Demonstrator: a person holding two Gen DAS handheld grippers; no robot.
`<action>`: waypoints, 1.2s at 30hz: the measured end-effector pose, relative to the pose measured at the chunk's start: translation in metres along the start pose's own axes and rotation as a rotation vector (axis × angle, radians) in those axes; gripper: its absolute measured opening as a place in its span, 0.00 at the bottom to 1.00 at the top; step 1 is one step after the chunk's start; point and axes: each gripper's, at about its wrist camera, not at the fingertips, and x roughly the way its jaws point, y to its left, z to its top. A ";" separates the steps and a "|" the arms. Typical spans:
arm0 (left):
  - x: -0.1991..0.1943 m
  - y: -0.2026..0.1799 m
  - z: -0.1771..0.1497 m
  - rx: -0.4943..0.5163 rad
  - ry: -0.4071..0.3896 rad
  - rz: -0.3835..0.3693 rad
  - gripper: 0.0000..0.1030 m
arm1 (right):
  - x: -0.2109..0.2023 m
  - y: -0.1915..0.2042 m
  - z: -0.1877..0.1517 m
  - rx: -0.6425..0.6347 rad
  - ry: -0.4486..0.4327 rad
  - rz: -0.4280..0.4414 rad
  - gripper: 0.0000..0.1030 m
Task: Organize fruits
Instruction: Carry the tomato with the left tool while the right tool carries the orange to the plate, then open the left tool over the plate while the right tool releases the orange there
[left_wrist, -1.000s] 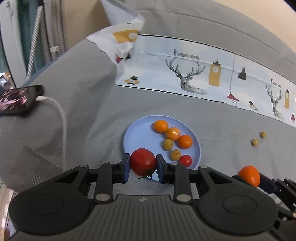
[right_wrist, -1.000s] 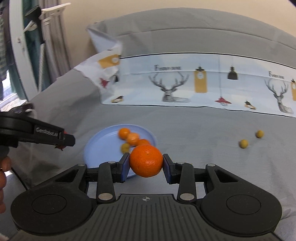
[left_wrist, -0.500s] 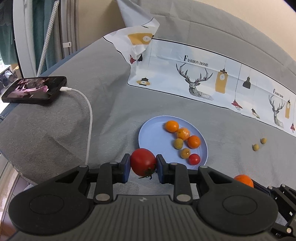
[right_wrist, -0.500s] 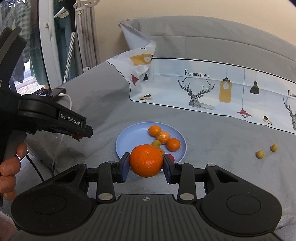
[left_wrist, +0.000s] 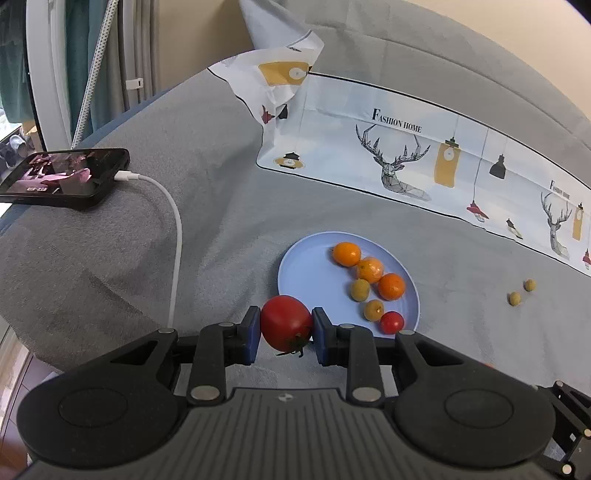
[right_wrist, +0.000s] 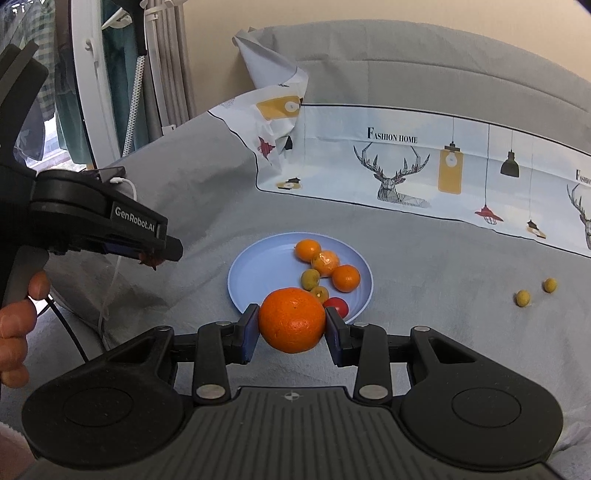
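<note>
A grey sofa is filling both views beneath and ahead of the two grippers, and a printed cloth with deer and lamps is lying along its back, well ahead of the fingertips. A dark phone is lying on the seat far to the left of the left gripper, with a white cable plugged into it and curving down toward the sofa's front edge. A light blue plate is sitting on the seat just ahead of both grippers and is carrying three small oranges, two yellow-green fruits and one cherry tomato. The left gripper is pinching a red tomato between its blue pads, stem end pointing down, and is holding it clear of the seat at the near left rim of the plate. The right gripper is pinching a large orange between its pads, holding it in front of the plate's near edge. In the right wrist view the left gripper is appearing at the far left with a hand wrapped around its grip. Two small yellow-green berries are lying loose on the seat, near each other and well apart from the plate, off to the right of both grippers.
</note>
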 end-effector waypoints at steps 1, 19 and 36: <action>0.002 0.000 0.001 0.000 0.003 0.002 0.32 | 0.002 -0.001 0.000 0.002 0.004 -0.002 0.38; 0.075 -0.016 0.030 0.021 0.074 -0.005 0.32 | 0.079 -0.018 0.013 0.051 0.076 -0.004 0.38; 0.162 -0.028 0.048 0.063 0.139 0.030 0.32 | 0.161 -0.026 0.021 0.034 0.140 -0.002 0.38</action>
